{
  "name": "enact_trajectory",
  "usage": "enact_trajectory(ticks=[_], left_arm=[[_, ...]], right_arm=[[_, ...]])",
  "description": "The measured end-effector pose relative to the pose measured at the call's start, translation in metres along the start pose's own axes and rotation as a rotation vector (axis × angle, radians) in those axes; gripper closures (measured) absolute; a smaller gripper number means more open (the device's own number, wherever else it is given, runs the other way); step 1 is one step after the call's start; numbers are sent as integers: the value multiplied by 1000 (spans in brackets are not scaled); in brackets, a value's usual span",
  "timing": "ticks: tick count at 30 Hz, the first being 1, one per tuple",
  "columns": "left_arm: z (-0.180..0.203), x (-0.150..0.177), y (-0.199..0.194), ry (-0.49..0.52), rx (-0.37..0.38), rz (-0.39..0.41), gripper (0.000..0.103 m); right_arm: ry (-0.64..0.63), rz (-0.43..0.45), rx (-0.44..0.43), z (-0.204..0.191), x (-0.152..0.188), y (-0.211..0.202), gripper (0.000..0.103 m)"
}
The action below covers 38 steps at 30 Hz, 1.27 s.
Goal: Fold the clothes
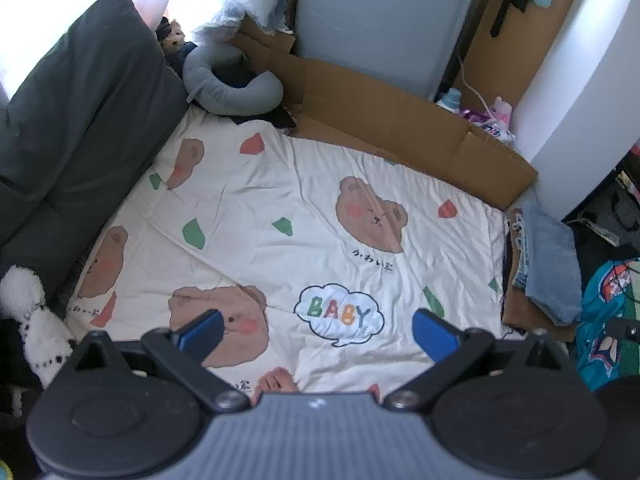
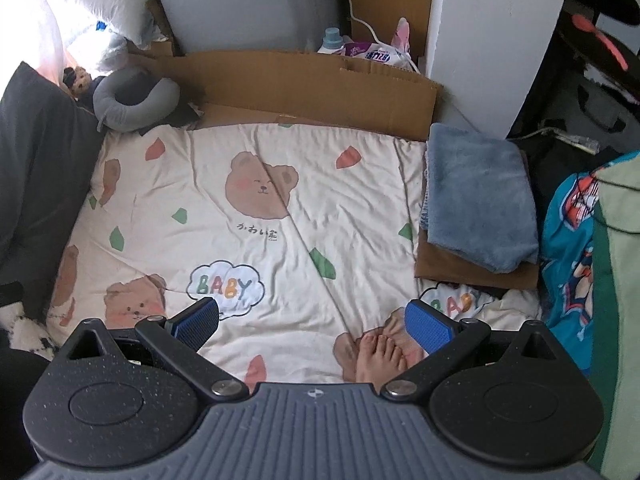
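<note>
Both hand-held grippers hang over a cream bear-print quilt (image 2: 280,216) spread flat on the floor. The left hand-held gripper (image 1: 318,332) has its blue-padded fingers spread wide with nothing between them, and the right hand-held gripper (image 2: 312,322) is just as widely parted and empty. The clothes lie off the quilt's right edge as a small stack: a folded grey-blue fleece garment (image 2: 478,196) on top of a folded brown garment (image 2: 472,272), which shows along its near side. The stack's long axis runs from near to far, parallel to the quilt's right border, and its far end lies near a flattened cardboard sheet (image 2: 312,84). In the left wrist view the same fleece garment (image 1: 550,258) sits at the far right, with a frayed denim edge (image 1: 519,240) showing at its left side. A person's bare foot (image 2: 378,354) rests on the quilt just beside the right gripper's right finger. A dark grey cushion (image 1: 80,120) borders the quilt on the left, with a grey neck pillow (image 2: 134,98) at the far left corner and a pale grey appliance (image 1: 384,20) standing behind the cardboard. A teal printed fabric (image 2: 570,240) is heaped at the far right.
</note>
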<state>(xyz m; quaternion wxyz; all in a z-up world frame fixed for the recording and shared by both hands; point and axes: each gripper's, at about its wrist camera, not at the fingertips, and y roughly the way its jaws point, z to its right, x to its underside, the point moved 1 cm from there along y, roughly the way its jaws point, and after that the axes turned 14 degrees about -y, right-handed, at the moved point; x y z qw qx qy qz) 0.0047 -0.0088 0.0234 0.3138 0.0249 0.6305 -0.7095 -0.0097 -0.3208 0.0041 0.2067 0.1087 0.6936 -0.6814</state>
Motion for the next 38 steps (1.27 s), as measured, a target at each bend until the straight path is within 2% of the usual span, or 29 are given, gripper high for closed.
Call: enact_trajectory(ticks=[4,21,31,38], left_arm=[[0,0,0,-3,-4,-1,1],[-1,-3,5,-14,1,-24,1],[9,2,-1,42,-53,41,1],[7,-2,2,28,-46,30,1]], right_arm=[[-25,18,16,-3,1,-4,1],[3,28,-9,4,1,-4,1],[-18,34,15,1,0,-4,1],[-23,31,27,3,-1,-4,1]])
